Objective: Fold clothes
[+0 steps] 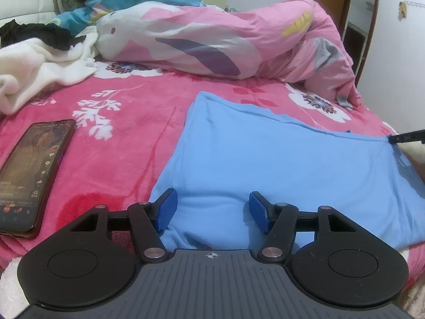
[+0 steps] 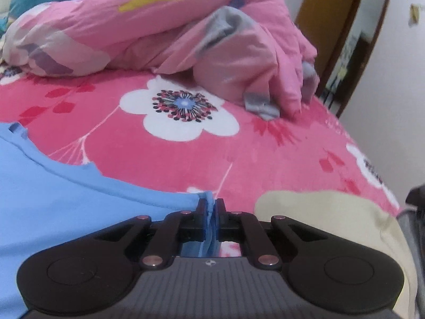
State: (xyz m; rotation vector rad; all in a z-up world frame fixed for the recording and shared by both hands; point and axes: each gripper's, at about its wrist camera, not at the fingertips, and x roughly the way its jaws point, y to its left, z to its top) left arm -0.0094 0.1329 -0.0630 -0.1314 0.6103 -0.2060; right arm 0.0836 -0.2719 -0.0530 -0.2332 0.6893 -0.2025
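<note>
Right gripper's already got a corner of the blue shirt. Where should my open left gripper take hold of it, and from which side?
Grip the near edge of the blue shirt, the fold bunched between the open left gripper fingers. Come in low from the near side, along the pink blanket: that edge lifts slightly off the bed, so one finger could probably slide beneath. The right gripper already pinches the right corner.

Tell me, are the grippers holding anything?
The right gripper pinches the blue cloth by its edge. The left gripper is open, holding nothing.
</note>
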